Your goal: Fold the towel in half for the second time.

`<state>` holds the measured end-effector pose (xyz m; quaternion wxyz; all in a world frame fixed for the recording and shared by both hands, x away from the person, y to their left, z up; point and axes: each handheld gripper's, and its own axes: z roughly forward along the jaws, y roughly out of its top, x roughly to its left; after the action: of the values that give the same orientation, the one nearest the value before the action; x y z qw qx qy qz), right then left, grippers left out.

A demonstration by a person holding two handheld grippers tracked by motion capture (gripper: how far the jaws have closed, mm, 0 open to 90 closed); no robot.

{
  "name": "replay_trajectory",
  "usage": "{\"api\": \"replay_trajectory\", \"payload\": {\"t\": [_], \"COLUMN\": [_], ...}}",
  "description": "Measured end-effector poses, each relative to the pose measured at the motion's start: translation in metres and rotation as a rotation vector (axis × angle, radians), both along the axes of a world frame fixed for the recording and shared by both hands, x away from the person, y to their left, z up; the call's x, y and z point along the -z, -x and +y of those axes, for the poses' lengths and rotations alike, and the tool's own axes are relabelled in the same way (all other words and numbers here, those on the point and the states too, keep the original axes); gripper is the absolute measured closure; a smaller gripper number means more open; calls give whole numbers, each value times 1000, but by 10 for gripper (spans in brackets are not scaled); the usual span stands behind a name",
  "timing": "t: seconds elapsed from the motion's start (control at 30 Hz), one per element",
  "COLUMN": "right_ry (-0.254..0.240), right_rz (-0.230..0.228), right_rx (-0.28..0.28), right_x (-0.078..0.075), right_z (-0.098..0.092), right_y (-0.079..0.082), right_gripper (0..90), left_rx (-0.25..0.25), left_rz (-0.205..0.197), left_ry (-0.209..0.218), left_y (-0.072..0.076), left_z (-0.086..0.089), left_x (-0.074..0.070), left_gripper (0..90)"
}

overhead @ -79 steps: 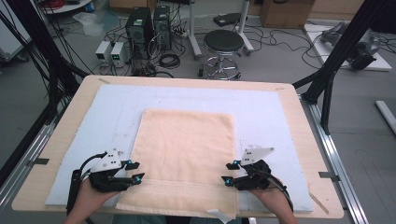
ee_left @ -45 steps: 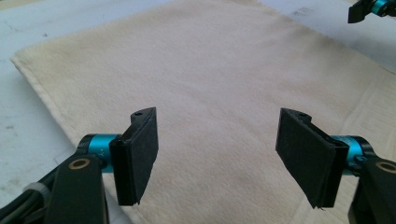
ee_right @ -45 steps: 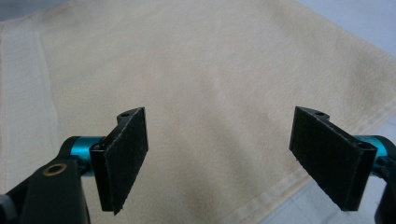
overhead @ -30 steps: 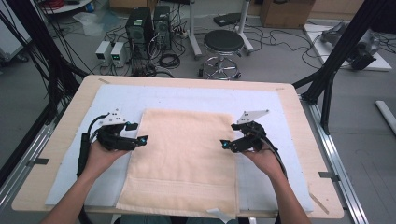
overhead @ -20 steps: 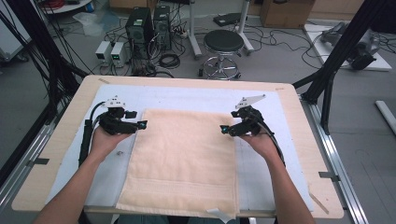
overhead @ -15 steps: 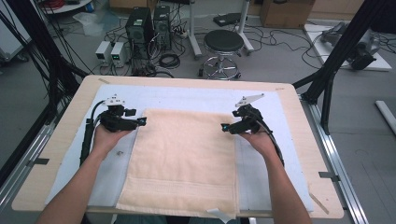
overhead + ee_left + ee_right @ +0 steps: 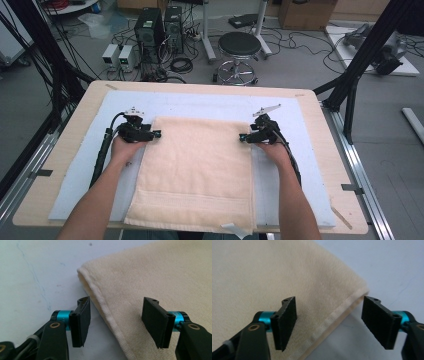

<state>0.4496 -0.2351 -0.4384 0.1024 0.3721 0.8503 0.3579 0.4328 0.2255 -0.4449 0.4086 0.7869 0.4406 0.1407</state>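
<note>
A cream towel (image 7: 200,170) lies flat and folded on a pale blue mat (image 7: 210,102). My left gripper (image 7: 157,135) is at the towel's far left corner and my right gripper (image 7: 242,137) at its far right corner, both low over the cloth. In the left gripper view the left gripper (image 7: 117,325) straddles the hemmed edge of the towel (image 7: 150,277), one pad over the mat, one over the cloth. The right gripper (image 7: 332,325) straddles the towel's (image 7: 274,272) other corner hem the same way. Both pairs of jaws have just been closing, with cloth between them, pads not pressing.
The mat covers a wooden table (image 7: 70,145) with metal rails along its sides. A small white scrap (image 7: 235,230) sits at the towel's near edge. Beyond the table stand a stool (image 7: 240,47), computer cases (image 7: 157,25) and cables; black frame posts (image 7: 360,65) flank the table.
Both hands have moved away from the person, from the towel's middle to its far corners, and come down towards the cloth. The towel has not moved.
</note>
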Motion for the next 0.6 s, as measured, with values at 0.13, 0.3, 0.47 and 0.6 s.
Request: {"api": "replay_trajectory", "payload": {"t": [0.13, 0.3, 0.47, 0.6], "right_ry": [-38, -24, -61, -66], "right_rz": [-17, -15, 43, 46], "right_rx": [30, -10, -58, -76], "right_x": [4, 2, 0, -4], "right_z": [-2, 6, 10, 12], "right_y": [3, 6, 7, 9], "right_gripper": [386, 537, 786, 808], "left_rx": [-20, 16, 15, 11], "left_rz": [1, 20, 65, 57], "left_ry": [-16, -7, 53, 66], "left_y": [1, 4, 4, 5], "left_z": [-3, -9, -8, -4], "left_x": [-1, -2, -2, -7], "left_gripper": [424, 619, 786, 809]}}
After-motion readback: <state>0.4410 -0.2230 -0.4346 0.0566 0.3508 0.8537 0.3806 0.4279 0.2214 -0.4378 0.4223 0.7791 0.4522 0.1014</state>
